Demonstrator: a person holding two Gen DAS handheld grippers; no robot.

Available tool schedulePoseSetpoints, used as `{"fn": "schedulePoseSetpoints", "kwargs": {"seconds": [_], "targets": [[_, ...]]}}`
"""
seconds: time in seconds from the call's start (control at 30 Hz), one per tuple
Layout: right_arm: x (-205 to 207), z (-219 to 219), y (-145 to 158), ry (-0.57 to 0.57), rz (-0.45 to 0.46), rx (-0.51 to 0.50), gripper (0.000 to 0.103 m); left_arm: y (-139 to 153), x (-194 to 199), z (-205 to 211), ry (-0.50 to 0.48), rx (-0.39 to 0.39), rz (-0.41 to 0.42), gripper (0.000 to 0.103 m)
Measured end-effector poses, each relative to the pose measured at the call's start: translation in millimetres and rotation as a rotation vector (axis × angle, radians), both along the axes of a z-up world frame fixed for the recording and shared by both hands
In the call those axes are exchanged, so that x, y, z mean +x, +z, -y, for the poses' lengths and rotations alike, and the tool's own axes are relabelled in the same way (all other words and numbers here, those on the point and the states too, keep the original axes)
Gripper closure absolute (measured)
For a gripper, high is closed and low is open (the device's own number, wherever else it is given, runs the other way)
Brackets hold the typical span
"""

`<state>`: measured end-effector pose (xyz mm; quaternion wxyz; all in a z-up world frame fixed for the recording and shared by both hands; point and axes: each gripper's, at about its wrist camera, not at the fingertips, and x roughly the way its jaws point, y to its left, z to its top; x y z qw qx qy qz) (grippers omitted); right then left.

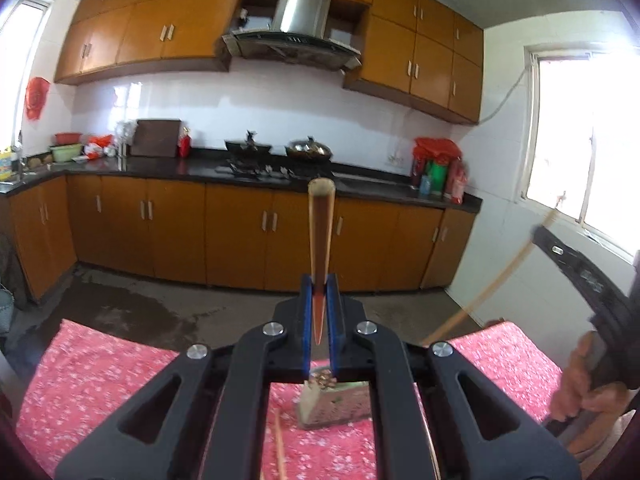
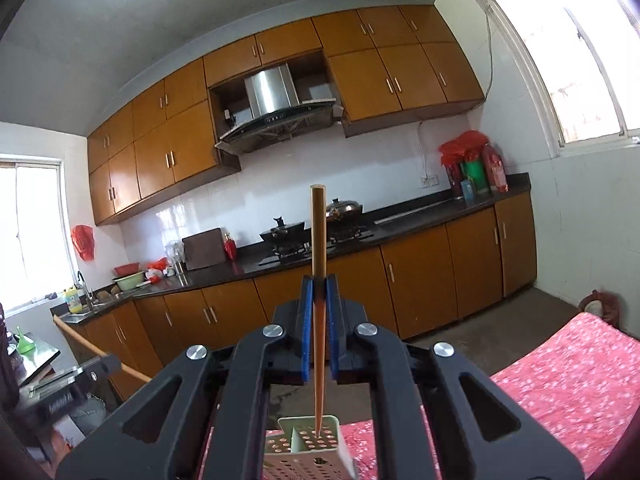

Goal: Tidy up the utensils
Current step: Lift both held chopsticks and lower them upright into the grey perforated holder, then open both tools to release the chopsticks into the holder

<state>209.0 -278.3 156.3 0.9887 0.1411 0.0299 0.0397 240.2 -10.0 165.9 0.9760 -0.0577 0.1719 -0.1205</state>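
Left gripper (image 1: 320, 300) clamps chopstick (image 1: 321, 236) upright; right gripper (image 2: 319, 300) pinches second chopstick (image 2: 319, 280), tip over perforated holder (image 2: 308, 446) on red tablecloth (image 2: 568, 384). Sticks likely light, stiff, smooth; mid-shaft grip seems steadiest.

I'm working in a home kitchen: ahead of my left gripper (image 1: 320, 300) runs a dark countertop (image 1: 192, 166) over orange-brown cabinets (image 1: 176, 228), with a gas stove (image 1: 260, 170) carrying a wok (image 1: 309, 149), a steel range hood (image 1: 296, 28) above, and a sink (image 2: 86, 310) far left.
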Motion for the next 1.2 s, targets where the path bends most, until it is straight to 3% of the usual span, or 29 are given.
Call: {"fn": "schedulePoseSetpoints", "kwargs": {"seconds": [0.17,0.37,0.5,0.57,0.63,0.87,1.03,1.13,1.2], "targets": [[25,-12,-34,-0.002,-0.094,-0.019,0.096,-31,15,21,-0.042,0.023,-0.048,0.095],[29,-18,-50,0.017,-0.164,-0.04,0.095,-55,29,29,-0.05,0.032,-0.101,0.094],[30,-24,-50,0.03,-0.184,-0.065,0.092,-58,32,27,-0.032,0.024,-0.116,0.091],[28,-25,-48,0.027,-0.185,-0.07,0.076,-56,33,25,-0.02,0.019,-0.121,0.086],[22,-24,-44,0.019,-0.176,-0.07,0.071,-53,28,20,-0.011,0.011,-0.113,0.08],[-14,3,-34,-0.042,-0.171,-0.064,0.069,-33,-6,-7,0.032,-0.023,-0.058,0.068],[-20,33,-82,-0.08,-0.385,-0.089,0.07,-47,-31,-41,0.131,0.012,-0.103,0.066],[-9,38,-142,-0.016,-0.597,-0.11,0.085,-79,-32,-60,0.177,0.061,-0.183,0.066],[-7,38,-182,0.044,-0.717,-0.082,0.09,-107,-33,-72,0.2,0.085,-0.257,0.066]]}}
